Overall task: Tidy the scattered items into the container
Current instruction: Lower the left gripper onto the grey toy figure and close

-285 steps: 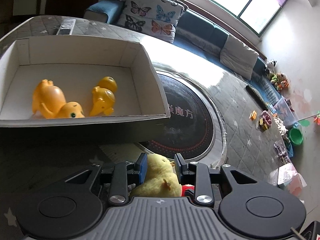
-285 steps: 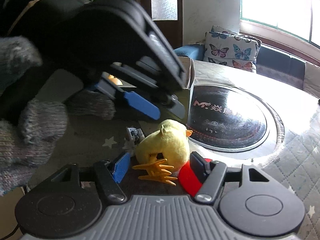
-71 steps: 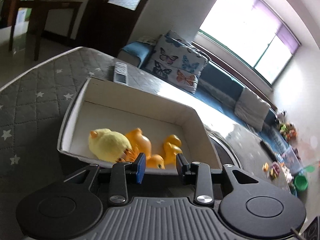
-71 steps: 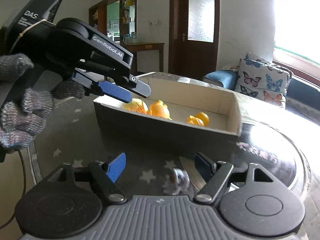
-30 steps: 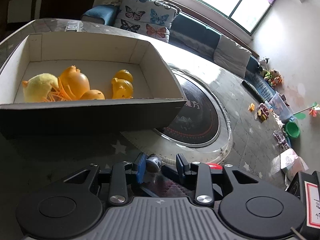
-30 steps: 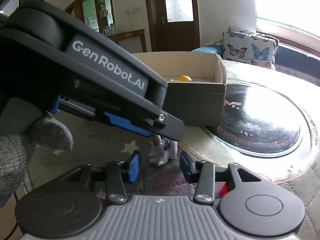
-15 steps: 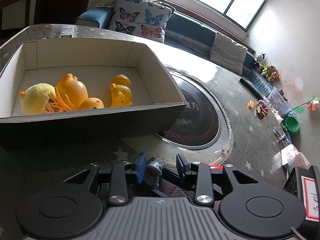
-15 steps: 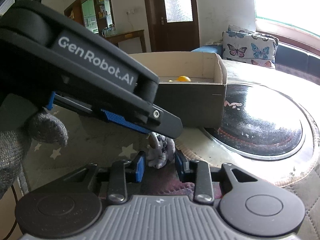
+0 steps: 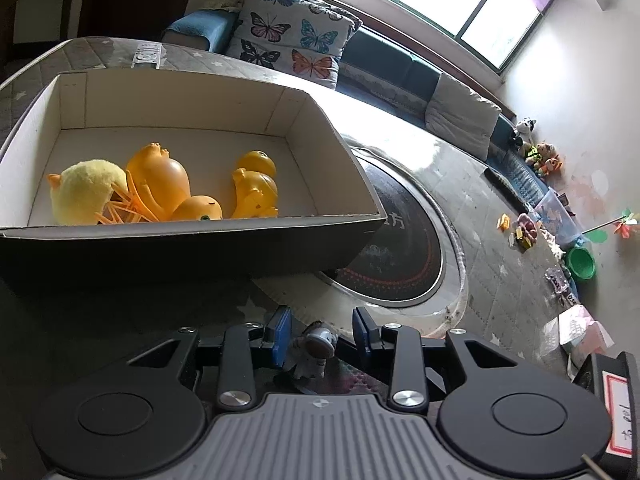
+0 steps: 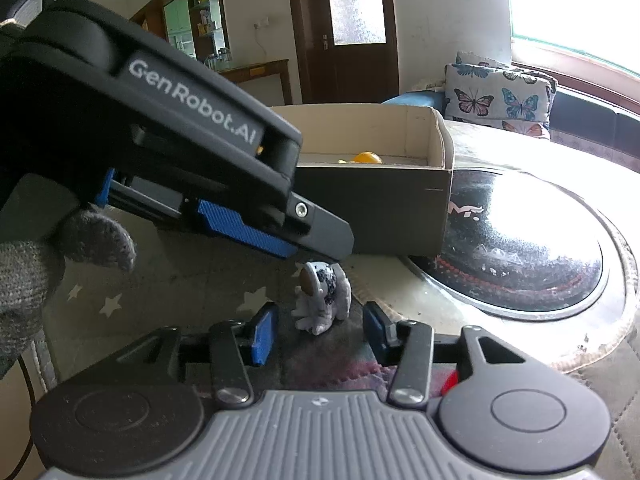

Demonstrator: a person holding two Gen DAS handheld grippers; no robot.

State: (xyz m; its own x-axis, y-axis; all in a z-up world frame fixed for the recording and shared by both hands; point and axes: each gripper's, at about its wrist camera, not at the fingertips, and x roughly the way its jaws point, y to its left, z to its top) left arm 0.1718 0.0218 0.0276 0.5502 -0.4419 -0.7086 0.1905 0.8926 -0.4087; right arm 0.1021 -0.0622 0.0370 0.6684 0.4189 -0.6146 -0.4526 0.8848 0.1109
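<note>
Just at 6 o'clock of the box (image 9: 192,236) | astronaut figurine (image 10: 322,300) stands on the table | right gripper (image 10: 318,330) opening, pads clear | left gripper (image 9: 322,330) half-spread around it (no squeeze visible) | next: pinch, lift into box.

A home living room is shown. A long cushioned sofa (image 9: 400,76) with butterfly-print pillows (image 9: 296,46) is set under a wide window (image 9: 452,4). Children's toys (image 9: 536,152) are strewn on the floor, and a wooden door (image 10: 352,28) with frosted glass is seen beyond a quilted, star-patterned table cover (image 10: 132,312).
</note>
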